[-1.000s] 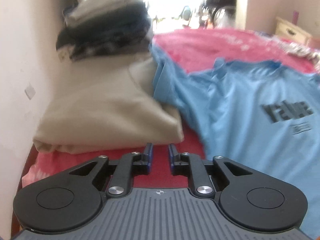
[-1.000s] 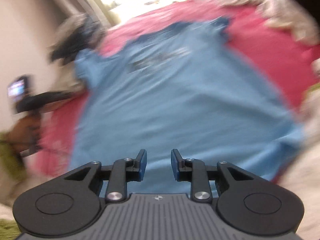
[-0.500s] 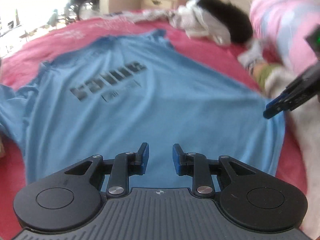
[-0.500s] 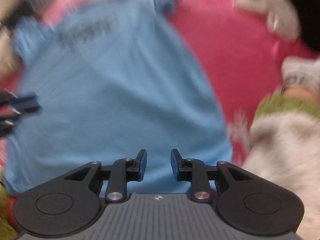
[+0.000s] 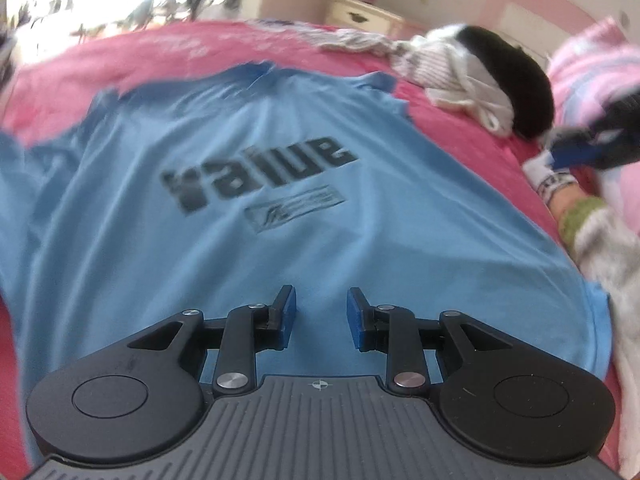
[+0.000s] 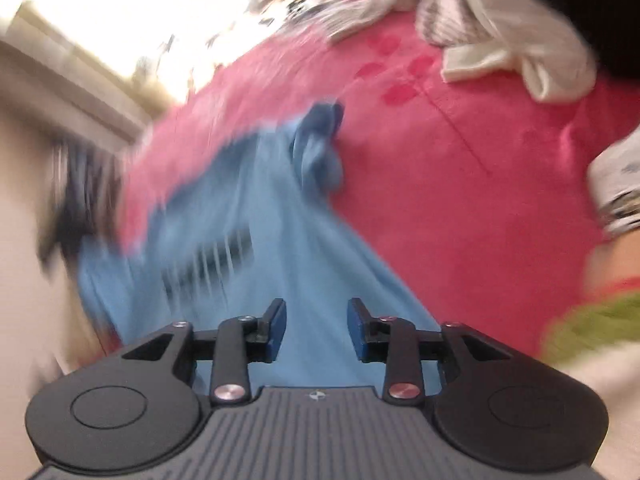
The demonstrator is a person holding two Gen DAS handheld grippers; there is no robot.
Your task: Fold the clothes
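A light blue T-shirt (image 5: pixel 280 128) with a dark printed word lies spread flat on the pink bedspread (image 5: pixel 140 56), collar at the far end. My left gripper (image 5: pixel 321 296) hovers over the shirt's near hem, open, with nothing between its blue pads. In the blurred right wrist view the same shirt (image 6: pixel 280 220) runs away from my right gripper (image 6: pixel 316 308). Its jaws are opening and nothing is between them. The right gripper (image 5: pixel 580 152) also shows at the right edge of the left wrist view, beside the shirt's right side.
A heap of white and black clothes (image 5: pixel 480 68) lies at the far right of the bed, white cloth (image 6: pixel 500 32) in the right view. A pink striped cover (image 5: pixel 592 64) lies behind it. A person's green-cuffed arm (image 5: pixel 580 212) is at the right. A cream nightstand (image 5: pixel 364 16) stands beyond.
The left view swung from the folded stack by the wall to the spread blue shirt. The right gripper swept rightwards along the shirt. Both grippers' jaws stand wider than before.
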